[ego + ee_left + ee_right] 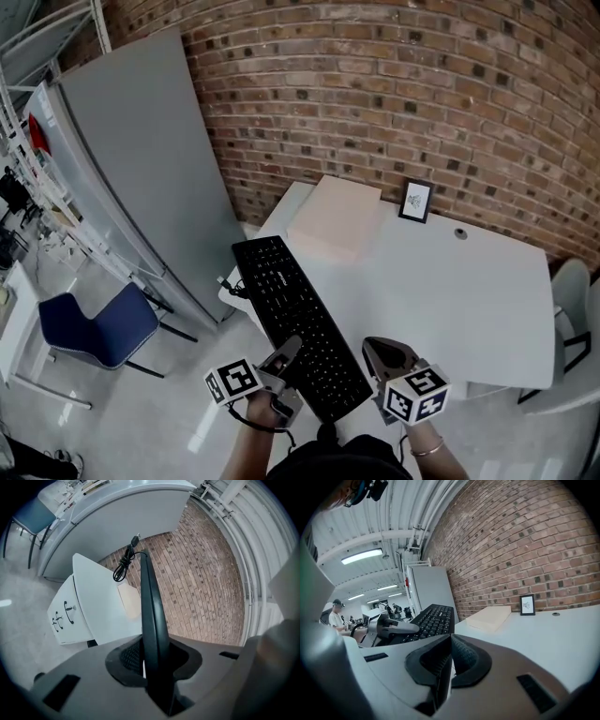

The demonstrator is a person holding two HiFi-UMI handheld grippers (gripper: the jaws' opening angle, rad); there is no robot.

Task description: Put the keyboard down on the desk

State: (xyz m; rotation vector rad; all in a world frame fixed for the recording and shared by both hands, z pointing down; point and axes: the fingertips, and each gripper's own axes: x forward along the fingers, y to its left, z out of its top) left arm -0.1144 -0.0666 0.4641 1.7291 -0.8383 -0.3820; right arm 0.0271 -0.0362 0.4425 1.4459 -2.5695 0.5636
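My left gripper [286,364] is shut on the near end of a long black keyboard [298,321]. The keyboard reaches away over the left edge of the white desk [459,291]. In the left gripper view the keyboard [152,616] stands edge-on between the jaws, and its coiled cable [123,563] hangs from the far end. My right gripper [389,364] sits just right of the keyboard's near corner, shut, with nothing between its pads [461,656]. The right gripper view shows the keyboard [433,619] and the left gripper [389,627] to the left.
A flat beige box [336,220], a small picture frame [415,200] and a cable hole [459,233] are at the desk's back by the brick wall. A grey panel [141,159] and a blue chair [94,323] stand left. A white chair [574,309] stands right.
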